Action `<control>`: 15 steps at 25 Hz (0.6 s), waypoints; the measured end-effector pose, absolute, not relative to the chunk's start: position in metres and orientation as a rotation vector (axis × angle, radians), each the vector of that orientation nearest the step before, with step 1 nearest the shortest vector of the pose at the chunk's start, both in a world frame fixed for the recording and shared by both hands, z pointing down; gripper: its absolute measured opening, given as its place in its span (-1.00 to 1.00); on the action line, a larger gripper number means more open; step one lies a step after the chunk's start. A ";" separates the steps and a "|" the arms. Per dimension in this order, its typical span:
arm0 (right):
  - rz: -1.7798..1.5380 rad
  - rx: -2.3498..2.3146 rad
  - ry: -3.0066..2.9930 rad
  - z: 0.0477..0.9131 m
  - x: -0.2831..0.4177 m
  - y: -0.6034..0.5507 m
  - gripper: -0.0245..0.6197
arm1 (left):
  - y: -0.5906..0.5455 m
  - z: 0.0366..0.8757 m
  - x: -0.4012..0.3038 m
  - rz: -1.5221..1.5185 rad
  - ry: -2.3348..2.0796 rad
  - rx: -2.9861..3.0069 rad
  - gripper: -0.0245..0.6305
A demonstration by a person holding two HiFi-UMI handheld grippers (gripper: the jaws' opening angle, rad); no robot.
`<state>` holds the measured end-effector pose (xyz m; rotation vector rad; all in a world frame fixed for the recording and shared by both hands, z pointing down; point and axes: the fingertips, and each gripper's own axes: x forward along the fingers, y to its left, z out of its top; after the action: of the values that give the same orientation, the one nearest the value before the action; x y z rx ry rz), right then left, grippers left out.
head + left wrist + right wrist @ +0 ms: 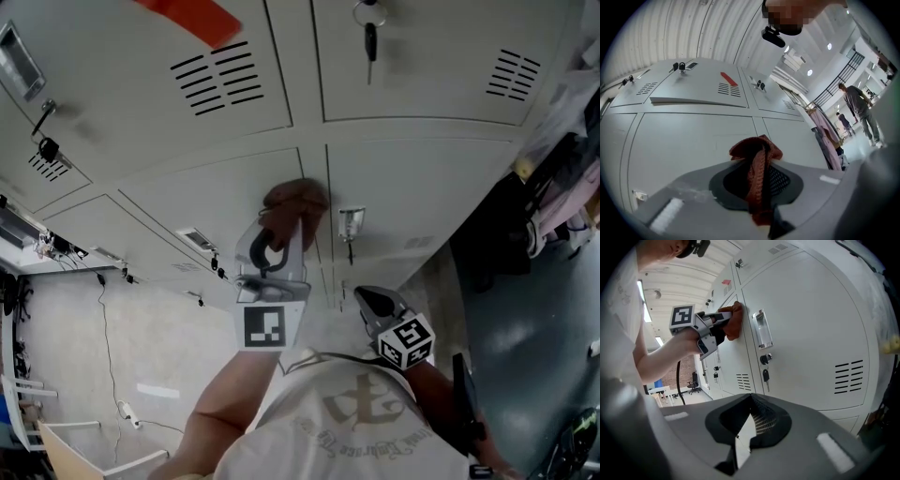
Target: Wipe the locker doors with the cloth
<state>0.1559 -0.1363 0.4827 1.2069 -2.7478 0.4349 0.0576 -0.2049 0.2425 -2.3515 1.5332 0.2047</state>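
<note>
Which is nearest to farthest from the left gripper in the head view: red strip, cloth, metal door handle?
1. cloth, clamped in the left gripper's jaws.
2. metal door handle, just to the right.
3. red strip, on the upper door.

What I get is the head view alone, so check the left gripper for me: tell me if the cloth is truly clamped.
Observer: Yes. In the left gripper view, the left gripper is shut on the cloth, which bunches out past the tips.
Operator: Now report the right gripper.
Observer: Its own view shows the right gripper with its tips together and nothing between them.
Operator: Confirm the cloth meets the door.
Observer: Seen side-on in the right gripper view, the cloth is pressed against the locker door, right beside the seam.
</note>
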 end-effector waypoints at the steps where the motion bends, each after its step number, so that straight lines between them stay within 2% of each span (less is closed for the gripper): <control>1: 0.433 1.211 -2.745 0.482 0.158 -0.136 -0.90 | -0.205 0.243 0.061 0.207 1.530 -2.354 -0.72; 15: 0.443 1.221 -2.752 0.482 0.160 -0.136 -0.90 | -0.203 0.200 0.084 0.314 1.503 -2.338 -0.71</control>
<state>0.1596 -0.1359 0.4823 1.2212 -2.7517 0.4433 0.0838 -0.2034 0.2002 -2.3376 1.5028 0.3137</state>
